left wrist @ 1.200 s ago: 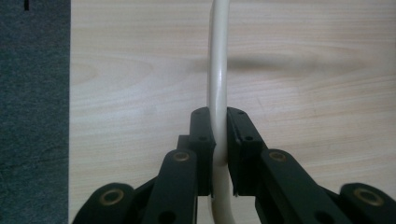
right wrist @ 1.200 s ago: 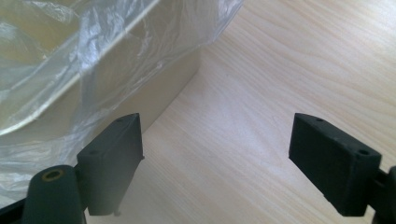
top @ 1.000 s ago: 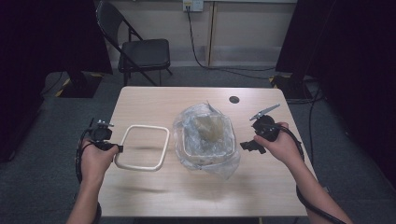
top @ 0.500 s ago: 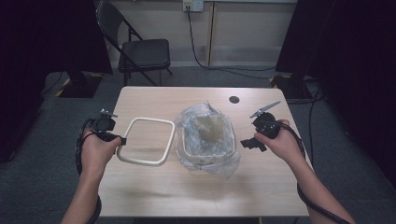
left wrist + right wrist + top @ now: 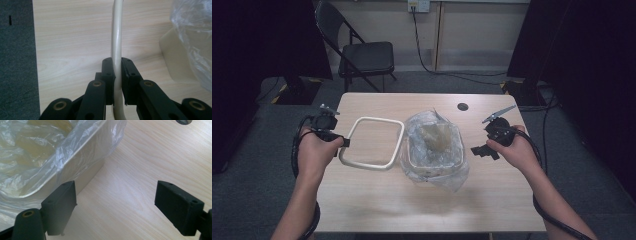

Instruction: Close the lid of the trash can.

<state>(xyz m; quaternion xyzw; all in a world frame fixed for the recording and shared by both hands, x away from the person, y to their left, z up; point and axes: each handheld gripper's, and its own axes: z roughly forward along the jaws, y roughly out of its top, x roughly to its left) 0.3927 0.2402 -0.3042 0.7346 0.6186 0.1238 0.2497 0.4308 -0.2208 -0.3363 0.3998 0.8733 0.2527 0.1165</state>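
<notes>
A cream square ring frame (image 5: 373,143) hangs tilted above the left half of the wooden table (image 5: 422,205), its near left side pinched by my left gripper (image 5: 343,142). Seen along that gripper's own jaws, the cream rod (image 5: 116,45) runs up between the two pads, which press on it, so the left gripper (image 5: 117,75) is shut on it. A small cream bin (image 5: 435,159) lined with a clear plastic bag (image 5: 432,137) stands at the table's middle. My right gripper (image 5: 481,150) hovers just right of the bin, jaws wide open and empty (image 5: 117,207), beside the bin's wall (image 5: 86,167).
A dark round hole (image 5: 463,106) sits in the tabletop at the back right. A folding chair (image 5: 362,55) stands behind the table on grey carpet. Cables trail from both grippers past the forearms.
My left gripper has lifted the ring frame off the table and tilted it up. The right hand has stayed beside the bin.
</notes>
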